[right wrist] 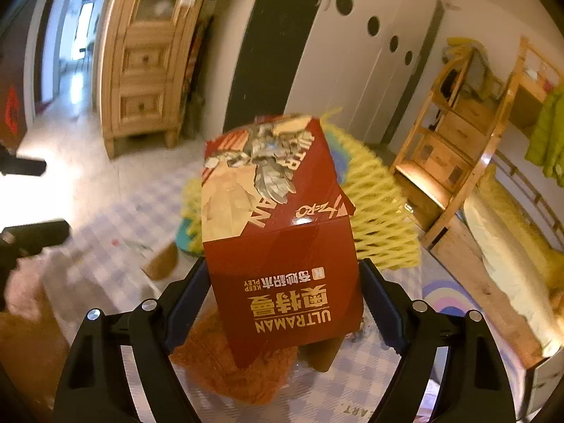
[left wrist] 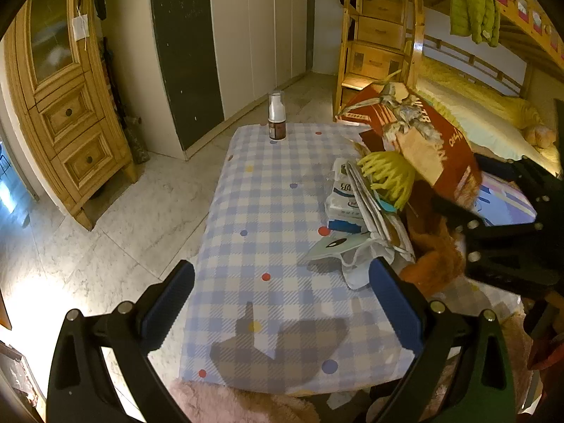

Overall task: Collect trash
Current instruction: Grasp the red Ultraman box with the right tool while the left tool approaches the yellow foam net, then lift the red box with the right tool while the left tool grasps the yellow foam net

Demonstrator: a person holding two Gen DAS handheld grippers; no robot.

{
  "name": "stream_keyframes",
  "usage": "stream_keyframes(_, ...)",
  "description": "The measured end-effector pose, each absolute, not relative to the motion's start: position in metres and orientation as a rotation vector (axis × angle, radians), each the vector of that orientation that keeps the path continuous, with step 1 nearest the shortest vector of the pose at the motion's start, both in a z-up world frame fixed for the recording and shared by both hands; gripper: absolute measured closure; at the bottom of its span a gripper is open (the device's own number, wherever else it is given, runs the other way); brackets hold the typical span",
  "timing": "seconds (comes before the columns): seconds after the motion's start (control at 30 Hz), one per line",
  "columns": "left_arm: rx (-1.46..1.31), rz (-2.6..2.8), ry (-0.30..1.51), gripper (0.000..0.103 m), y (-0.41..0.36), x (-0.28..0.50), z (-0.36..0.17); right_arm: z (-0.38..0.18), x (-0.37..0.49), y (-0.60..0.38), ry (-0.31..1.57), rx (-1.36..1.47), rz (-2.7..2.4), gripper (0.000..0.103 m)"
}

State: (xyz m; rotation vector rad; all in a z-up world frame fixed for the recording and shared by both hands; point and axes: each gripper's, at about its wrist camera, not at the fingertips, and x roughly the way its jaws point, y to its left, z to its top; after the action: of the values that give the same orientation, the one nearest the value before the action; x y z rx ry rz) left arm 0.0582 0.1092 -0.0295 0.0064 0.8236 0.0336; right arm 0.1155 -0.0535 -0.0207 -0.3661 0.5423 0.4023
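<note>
In my right wrist view the right gripper [right wrist: 282, 303] has its fingers pinching the red Ultraman box [right wrist: 278, 246] from both sides near its lower end; the box fills the centre of the frame and stands lifted above the checked tabletop [right wrist: 105, 211], which I judge is how I mean to carry it off as trash; behind it, at centre right, lies the yellow foam net [right wrist: 380, 211], and at the lower centre an orange plush thing [right wrist: 225, 370] sits under the box. In my left wrist view the left gripper [left wrist: 282, 303] hovers at the bottom of the frame with its fingers spread wide and nothing between them, over a bare stretch of tabletop [left wrist: 268, 211], presumably kept free for the next pick; the same red box [left wrist: 423, 141] shows tilted at the upper right, with the right gripper's black body [left wrist: 511, 232] at the right edge; just below the box the foam net [left wrist: 387, 176] rests on a heap of wrappers and folded paper [left wrist: 356, 211] at centre right, which looks like the remaining trash; a small pump bottle [left wrist: 276, 116] stands upright at the far edge of the tabletop, upper centre, well apart from the heap; I cannot tell whether it counts as trash; no bin shows in either view.
</note>
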Motion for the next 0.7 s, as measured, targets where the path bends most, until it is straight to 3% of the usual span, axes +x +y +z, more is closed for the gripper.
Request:
stream_keyframes(0.37, 0.049, -0.029, 0.753, 0.007, 0.084, 0.05, -0.011, 0.058, 0.071, -0.109, 0.339, -0.179, 0.325, 0.021)
stream_keyframes(0.63, 0.067, -0.14, 0.741, 0.007, 0.053, 0.061, -0.012, 0.049, 0.062, -0.16, 0.376, -0.113, 0.19, 0.021)
stream_keyframes(0.7, 0.072, -0.171, 0.73, 0.011, 0.045, 0.068, -0.011, 0.038, 0.06, -0.172, 0.399, -0.098, 0.164, 0.02)
